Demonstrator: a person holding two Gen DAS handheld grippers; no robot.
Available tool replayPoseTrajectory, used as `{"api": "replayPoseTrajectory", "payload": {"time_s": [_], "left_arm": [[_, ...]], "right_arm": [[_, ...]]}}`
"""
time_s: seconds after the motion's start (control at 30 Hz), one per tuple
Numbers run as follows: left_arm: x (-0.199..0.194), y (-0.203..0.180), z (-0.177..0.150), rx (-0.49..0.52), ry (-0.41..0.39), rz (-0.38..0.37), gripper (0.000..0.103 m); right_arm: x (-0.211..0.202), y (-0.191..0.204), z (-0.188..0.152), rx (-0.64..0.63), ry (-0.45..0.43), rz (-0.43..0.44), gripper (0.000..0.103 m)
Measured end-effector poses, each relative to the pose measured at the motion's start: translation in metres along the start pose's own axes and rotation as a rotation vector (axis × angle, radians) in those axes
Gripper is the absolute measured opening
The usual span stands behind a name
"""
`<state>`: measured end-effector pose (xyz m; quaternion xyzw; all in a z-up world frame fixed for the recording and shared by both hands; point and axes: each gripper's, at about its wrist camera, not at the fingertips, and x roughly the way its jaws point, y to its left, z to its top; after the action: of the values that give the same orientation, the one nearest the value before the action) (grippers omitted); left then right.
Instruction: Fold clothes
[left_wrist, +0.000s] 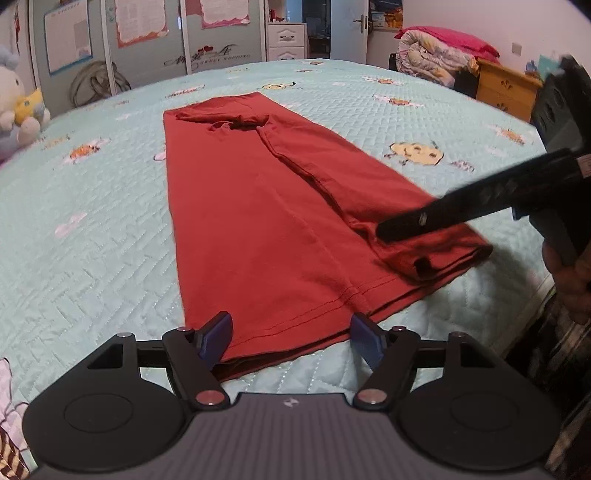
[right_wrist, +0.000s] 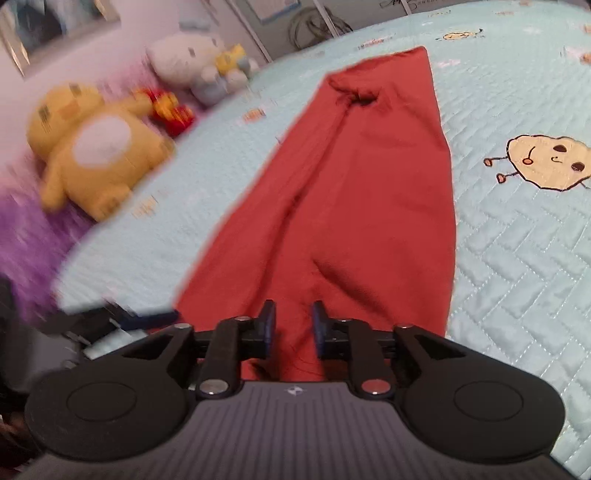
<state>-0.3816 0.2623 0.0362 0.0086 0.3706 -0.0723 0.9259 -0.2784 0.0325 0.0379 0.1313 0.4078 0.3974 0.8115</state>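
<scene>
left hand-held gripper (left_wrist: 291, 338): jaws wide, straddling the near hem corner of the red shirt (left_wrist: 258, 221); pads not pressing on cloth; holds nothing
right hand-held gripper (right_wrist: 293, 328): jaws narrow but parted, hem cloth lying between the pads; cannot tell whether they pinch it; in the left view its fingers hover low over the right near corner of the hem
red shirt: flat on the bed (left_wrist: 92, 221), already folded lengthwise into a long strip, sleeve tucked in along the right side; collar at the far end
step: judged as lengthwise folds done, grippers lining up on the near hem for the crosswise fold
next move: likely both close on the hem corners, lift together, carry the hem toward the collar; grips need to be even or the strip skews
far: plush toys (right_wrist: 96, 147) beside the bed
</scene>
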Motion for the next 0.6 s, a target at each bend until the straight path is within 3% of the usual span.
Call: {"api": "replayPoseTrajectory", "payload": {"time_s": [0.17,0.33,0.5,0.6], "left_arm": [[-0.006,0.018,0.01,-0.162,-0.01,-0.143,0.073],[0.002,0.035,0.029,-0.296,-0.054,-0.203,0.072],[0.019,0.049,0.059,-0.364,-0.171,-0.205,0.073],[0.042,0.059,0.074,-0.41,-0.248,-0.201,0.074]], "right_arm": [[-0.006,-0.029,0.03,0.048,-0.113,-0.005,0.026],[0.014,-0.064,0.063,0.086,-0.159,-0.069,0.027],[0.048,-0.078,0.107,-0.021,-0.202,-0.107,0.027],[0.074,-0.086,0.151,-0.155,-0.241,-0.15,0.028]]}}
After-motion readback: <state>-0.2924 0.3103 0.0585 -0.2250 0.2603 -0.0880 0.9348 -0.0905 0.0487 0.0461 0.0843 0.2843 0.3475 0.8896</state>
